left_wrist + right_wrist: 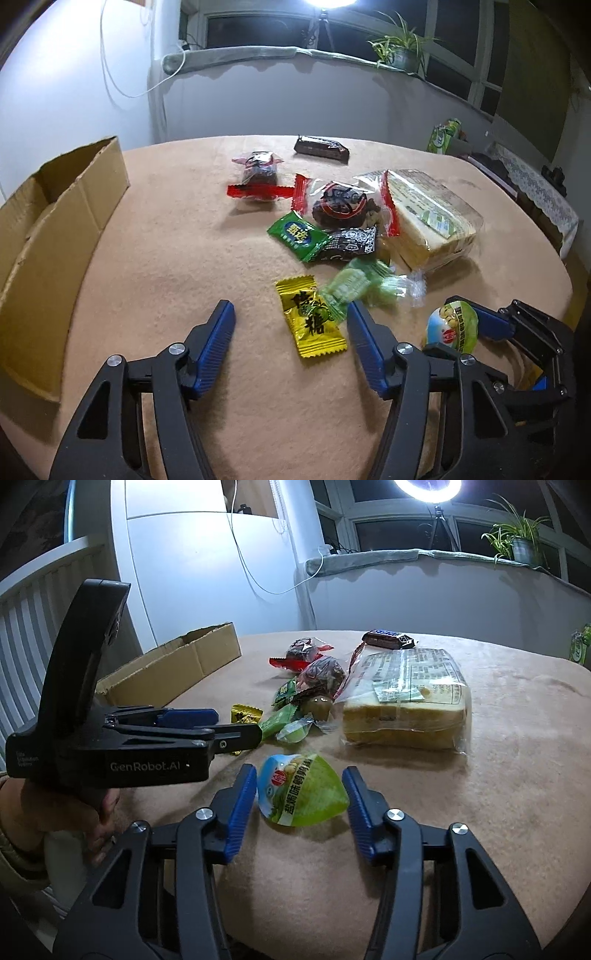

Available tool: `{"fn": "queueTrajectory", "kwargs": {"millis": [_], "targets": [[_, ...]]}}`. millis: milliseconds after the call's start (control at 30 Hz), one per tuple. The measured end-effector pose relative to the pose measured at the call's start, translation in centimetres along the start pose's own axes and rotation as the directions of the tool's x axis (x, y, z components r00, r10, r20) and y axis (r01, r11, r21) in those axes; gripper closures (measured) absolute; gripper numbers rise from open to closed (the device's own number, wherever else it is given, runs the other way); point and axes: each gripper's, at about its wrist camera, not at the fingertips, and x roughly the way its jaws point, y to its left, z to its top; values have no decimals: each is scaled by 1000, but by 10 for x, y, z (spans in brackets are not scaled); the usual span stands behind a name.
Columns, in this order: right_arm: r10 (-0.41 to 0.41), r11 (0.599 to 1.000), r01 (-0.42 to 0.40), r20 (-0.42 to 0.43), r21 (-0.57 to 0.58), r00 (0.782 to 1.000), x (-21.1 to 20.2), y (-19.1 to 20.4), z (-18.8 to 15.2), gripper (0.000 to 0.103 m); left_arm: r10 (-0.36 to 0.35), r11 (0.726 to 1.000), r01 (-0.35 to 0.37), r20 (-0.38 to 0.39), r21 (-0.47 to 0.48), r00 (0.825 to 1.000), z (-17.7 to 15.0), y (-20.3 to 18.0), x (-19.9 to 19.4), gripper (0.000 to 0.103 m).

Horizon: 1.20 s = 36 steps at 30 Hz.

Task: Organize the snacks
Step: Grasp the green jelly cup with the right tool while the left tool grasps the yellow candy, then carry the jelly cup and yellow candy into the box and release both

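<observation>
Snacks lying clustered on tan bench (184, 258). Left tool (291, 328) straddling slick, light yellow foil candy sachet (312, 320), unclamped; right tool (300, 794) bracketing soft green-and-white egg pouch (301, 790), pads not pressing; pinch both mid-body.

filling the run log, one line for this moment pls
left tool: open round yellow candy | right tool: open round green pack | box: left

A ring light (427, 485) glares above dark windows (388, 531), a potted plant (400, 48) on the sill.
</observation>
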Motion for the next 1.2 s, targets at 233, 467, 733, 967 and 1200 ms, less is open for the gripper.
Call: {"fn": "queueTrajectory", "kwargs": {"millis": [233, 467, 733, 967, 1200], "targets": [[-10, 1000, 10, -3, -10, 1000, -2, -4, -1, 71, 9, 998, -9, 3, 59, 1000, 2, -11, 2, 70], [-10, 1000, 10, 1, 8, 1000, -7, -11, -2, 77, 1, 999, -1, 5, 41, 1000, 3, -10, 1, 79], [-25, 999, 25, 10, 23, 1000, -12, -15, -1, 78, -19, 1000, 18, 26, 19, 999, 1, -10, -11, 82], [-58, 998, 57, 32, 16, 998, -24, -11, 5, 78, -26, 1000, 25, 66, 10, 997, 1, -7, -30, 82], [-75, 997, 75, 54, -5, 996, -38, 0, 16, 78, -10, 1000, 7, 137, 22, 991, 7, -5, -63, 82]]}}
